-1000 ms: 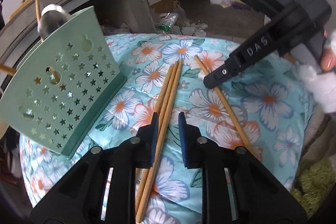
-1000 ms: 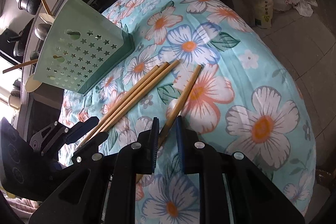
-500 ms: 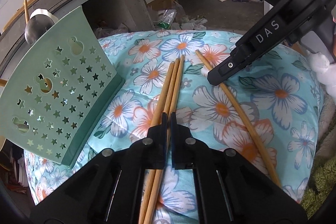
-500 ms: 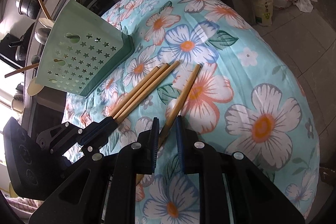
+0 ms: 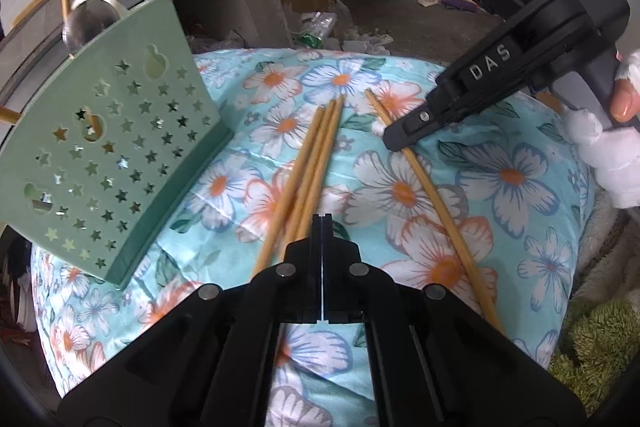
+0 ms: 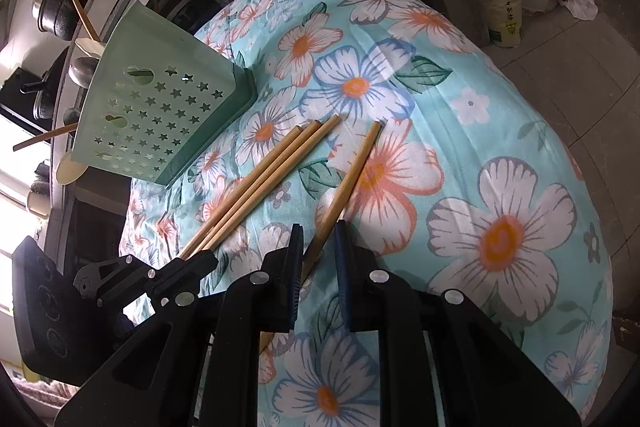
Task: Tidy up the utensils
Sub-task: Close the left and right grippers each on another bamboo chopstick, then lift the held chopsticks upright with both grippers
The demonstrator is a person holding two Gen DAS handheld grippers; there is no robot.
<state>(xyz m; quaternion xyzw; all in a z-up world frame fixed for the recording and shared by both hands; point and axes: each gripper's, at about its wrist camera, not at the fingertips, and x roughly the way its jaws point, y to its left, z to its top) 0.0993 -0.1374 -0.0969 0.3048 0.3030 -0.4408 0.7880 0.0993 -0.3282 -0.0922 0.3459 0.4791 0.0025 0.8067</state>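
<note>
"DAS" in white letters on right hand-held gripper [image 5: 394, 141] body; sack print possibly Chinese, unreadable.

A rounded surface draped in a light turquoise cloth printed with large white and orange flowers [image 5: 520, 187] carries everything here. On it lie three long, thin bamboo chopsticks [image 5: 316, 151] packed side by side, touching along their length, and a fourth, single bamboo chopstick [image 6: 352, 171] near them, angled away so the gap widens toward the far tips. Near the bundle, at the cloth's edge, a pale green plastic utensil holder pierced with star-shaped holes [image 5: 112, 155] rests on its darker green base, leaning outward.
</note>
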